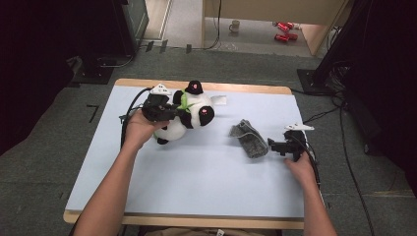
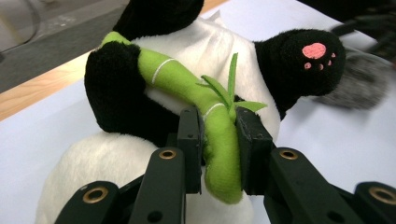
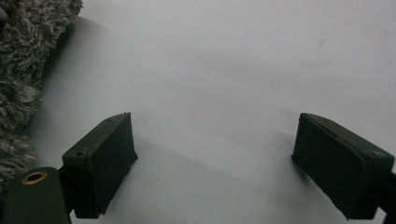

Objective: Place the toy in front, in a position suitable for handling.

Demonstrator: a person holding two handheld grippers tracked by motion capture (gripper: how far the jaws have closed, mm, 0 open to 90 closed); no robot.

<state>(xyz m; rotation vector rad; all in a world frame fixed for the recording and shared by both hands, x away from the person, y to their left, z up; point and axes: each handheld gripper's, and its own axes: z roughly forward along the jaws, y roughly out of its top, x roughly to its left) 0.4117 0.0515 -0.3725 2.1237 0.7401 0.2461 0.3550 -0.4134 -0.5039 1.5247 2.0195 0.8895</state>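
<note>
A black and white panda plush (image 1: 194, 115) lies tilted on the white table (image 1: 196, 167) at the back left, hugging a green bamboo stalk (image 2: 219, 140). My left gripper (image 1: 172, 112) is shut on that stalk; in the left gripper view both pads (image 2: 190, 140) squeeze the green stuffing at my left gripper (image 2: 218, 147). A grey fuzzy cloth (image 1: 250, 137) lies right of the panda. My right gripper (image 1: 273, 146) rests just to the right of the cloth, jaws wide open over bare table with nothing between them, as the right gripper view shows at my right gripper (image 3: 212, 158), the cloth (image 3: 23, 70) at its left edge.
The table's wooden rim (image 1: 196, 86) runs along the back. On the floor beyond stand a mug (image 1: 235, 25) and red items (image 1: 282, 30). Black stands and cables (image 1: 344, 128) flank the table on the right. A white tag (image 1: 219, 100) lies behind the panda.
</note>
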